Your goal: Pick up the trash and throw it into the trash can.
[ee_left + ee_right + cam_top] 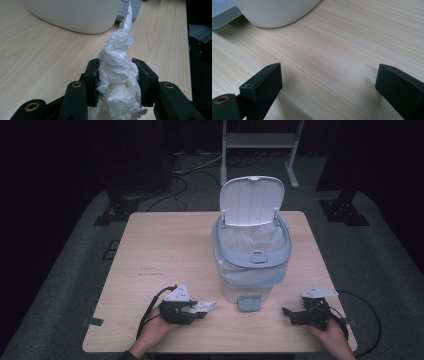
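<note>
A crumpled white tissue (pixel 118 72) is pinched between the black jaws of my left gripper (pixel 117 75), its twisted tip sticking out past them. From above, the left gripper (pixel 192 310) lies near the table's front edge, left of the bin, with the tissue (pixel 204 306) poking toward it. The white pedal bin (pixel 252 252) stands mid-table with its lid (pixel 251 200) raised and a white liner inside; its grey pedal (pixel 248 303) faces me. My right gripper (pixel 289 313) rests at the front right, jaws wide apart over bare wood (pixel 329 75).
The light wooden table (pixel 160 250) ends close behind both hands. The bin's white wall (pixel 75 15) and pedal (pixel 128 11) sit just beyond the left gripper. A metal stand (pixel 260 145) and cables lie on the dark floor behind the table.
</note>
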`<state>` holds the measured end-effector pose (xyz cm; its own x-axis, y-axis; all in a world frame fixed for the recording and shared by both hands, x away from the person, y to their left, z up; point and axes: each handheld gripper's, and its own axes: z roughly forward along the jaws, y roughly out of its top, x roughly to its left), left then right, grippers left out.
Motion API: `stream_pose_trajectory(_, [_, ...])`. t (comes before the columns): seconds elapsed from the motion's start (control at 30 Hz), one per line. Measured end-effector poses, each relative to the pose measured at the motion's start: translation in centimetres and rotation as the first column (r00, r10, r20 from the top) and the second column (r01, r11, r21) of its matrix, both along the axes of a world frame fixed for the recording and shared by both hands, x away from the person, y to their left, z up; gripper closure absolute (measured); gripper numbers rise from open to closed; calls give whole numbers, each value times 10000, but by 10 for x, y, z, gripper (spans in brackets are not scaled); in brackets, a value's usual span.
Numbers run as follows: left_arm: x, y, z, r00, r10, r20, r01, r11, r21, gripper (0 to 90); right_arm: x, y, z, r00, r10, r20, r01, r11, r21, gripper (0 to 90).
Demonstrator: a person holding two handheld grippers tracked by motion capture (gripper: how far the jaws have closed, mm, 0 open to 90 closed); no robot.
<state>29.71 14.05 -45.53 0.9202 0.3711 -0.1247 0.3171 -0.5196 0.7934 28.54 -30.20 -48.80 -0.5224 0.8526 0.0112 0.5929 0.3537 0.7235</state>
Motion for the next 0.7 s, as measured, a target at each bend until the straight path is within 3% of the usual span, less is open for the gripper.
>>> stream_pose_trajectory(0.33, [1, 5, 11, 10000, -35, 83, 37, 9996, -282, 592, 0, 0, 0, 10000, 3, 2, -3, 10000, -1, 60])
stream_pose_trajectory(0.7, [4, 14, 29, 10000, 34, 86, -26, 9960, -889, 591, 0, 0, 0, 10000, 2, 2, -2, 10000, -1, 60])
